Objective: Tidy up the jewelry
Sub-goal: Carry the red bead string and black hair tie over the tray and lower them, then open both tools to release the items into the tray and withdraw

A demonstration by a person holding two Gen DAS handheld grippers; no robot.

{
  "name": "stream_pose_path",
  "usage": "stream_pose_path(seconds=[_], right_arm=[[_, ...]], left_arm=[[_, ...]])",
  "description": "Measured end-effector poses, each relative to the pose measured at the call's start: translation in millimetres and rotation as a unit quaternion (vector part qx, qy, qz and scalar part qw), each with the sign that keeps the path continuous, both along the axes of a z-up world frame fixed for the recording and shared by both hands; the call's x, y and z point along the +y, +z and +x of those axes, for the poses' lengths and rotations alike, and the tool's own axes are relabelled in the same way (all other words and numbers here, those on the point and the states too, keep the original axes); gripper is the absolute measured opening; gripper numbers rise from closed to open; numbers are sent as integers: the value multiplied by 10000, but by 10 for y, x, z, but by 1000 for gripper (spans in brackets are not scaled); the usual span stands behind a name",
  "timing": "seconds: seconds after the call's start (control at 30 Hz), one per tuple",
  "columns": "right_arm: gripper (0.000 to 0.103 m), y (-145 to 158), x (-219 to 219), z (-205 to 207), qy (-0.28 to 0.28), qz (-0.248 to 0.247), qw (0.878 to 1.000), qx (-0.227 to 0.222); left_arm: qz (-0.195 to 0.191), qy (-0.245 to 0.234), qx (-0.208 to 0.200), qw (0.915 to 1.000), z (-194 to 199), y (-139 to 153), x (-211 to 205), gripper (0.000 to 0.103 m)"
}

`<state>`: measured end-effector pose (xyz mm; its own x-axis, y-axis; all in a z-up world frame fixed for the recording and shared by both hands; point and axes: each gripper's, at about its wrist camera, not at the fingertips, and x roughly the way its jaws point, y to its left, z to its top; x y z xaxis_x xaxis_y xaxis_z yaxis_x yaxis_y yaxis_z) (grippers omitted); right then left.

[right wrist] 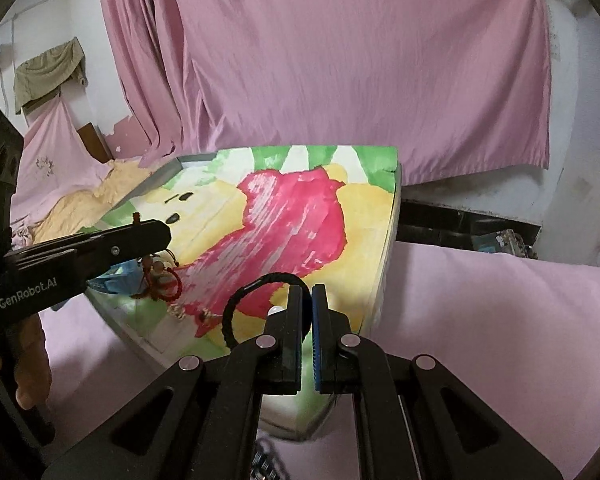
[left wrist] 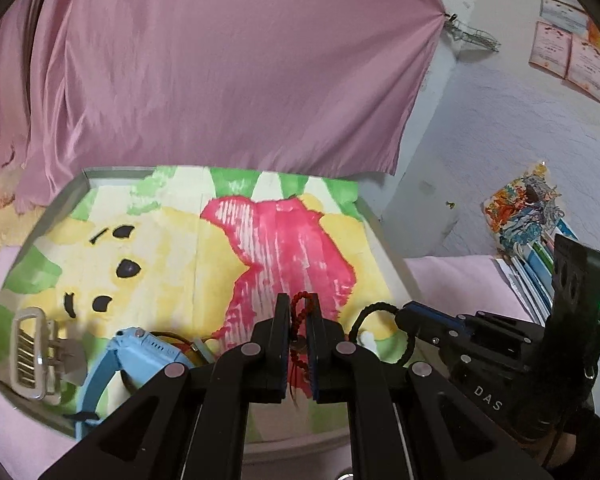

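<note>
- The left gripper was clamped on a red beaded bracelet; the beads looped up past the fingertips and a strand with a small coin-like charm hung down between the jaws.
- The right gripper was clamped on a black braided cord bracelet, whose loop stood out to the left of the fingers.
- Both grippers were held above the near end of a tray lined with a painted sheet showing a yellow bear in red.
- At the tray's near left corner lay a blue watch, with a pale hair clip just beside it on the left.
- A small white item sat on the lining below the black cord; its nature could not be determined.
- The tray rested on a pink-covered surface; a pink curtain hung behind.
- Books stood at the right wall.
</note>
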<state>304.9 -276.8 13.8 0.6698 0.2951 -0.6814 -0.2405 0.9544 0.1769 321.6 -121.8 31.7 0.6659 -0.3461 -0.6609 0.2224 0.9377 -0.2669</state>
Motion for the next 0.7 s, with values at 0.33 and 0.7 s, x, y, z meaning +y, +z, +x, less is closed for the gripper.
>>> stream_pose_path(seconds=[0.33, 0.7], right_arm=[[5, -101, 52, 73, 81, -65, 9998, 188], [6, 63, -52, -114, -76, 51, 9999, -133]], left_arm=[[376, 56, 463, 9982, 116, -263, -54, 8], [306, 117, 106, 9994, -67, -102, -29, 51]])
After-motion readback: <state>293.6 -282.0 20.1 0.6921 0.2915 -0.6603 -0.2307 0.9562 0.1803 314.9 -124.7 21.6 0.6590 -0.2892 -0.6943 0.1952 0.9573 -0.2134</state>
